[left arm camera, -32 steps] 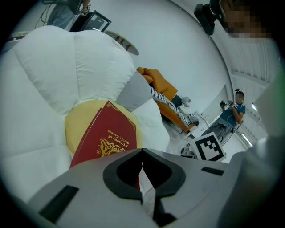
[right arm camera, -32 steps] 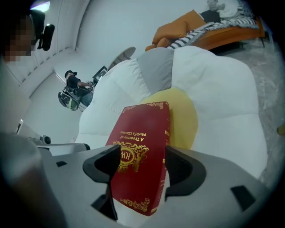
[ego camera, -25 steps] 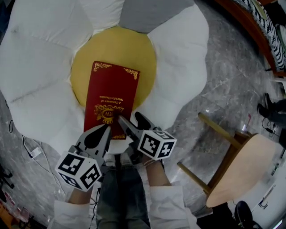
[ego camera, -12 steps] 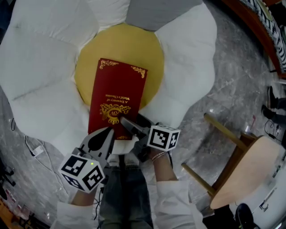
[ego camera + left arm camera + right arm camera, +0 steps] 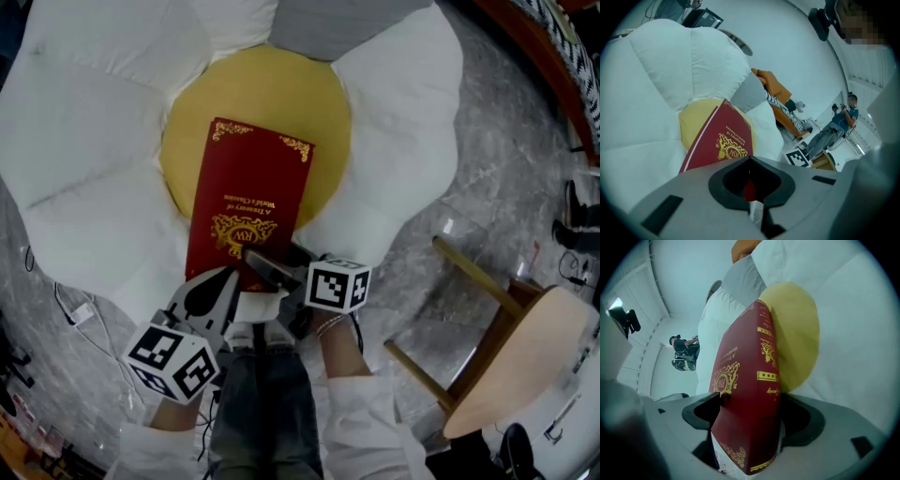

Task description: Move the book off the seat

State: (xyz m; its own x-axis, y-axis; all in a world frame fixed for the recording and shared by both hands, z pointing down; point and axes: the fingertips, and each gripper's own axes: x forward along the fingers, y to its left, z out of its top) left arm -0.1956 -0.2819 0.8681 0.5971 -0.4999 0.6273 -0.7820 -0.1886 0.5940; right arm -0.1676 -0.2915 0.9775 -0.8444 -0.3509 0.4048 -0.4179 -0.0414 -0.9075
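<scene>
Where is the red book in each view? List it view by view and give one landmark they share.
Head view: red book at centre, on the yellow cushion.
Left gripper view: lower middle, just left of centre.
Right gripper view: centre foreground, spine toward camera.
Shared landmark: the yellow cushion under it.

The book (image 5: 246, 211) is showing a smooth red cover with shiny gold stamping. The seat (image 5: 94, 122) is wearing soft matt cloth, white and yellow. The floor (image 5: 497, 169) is gleaming like polished stone; the chair (image 5: 520, 366) is showing smooth wood.
</scene>
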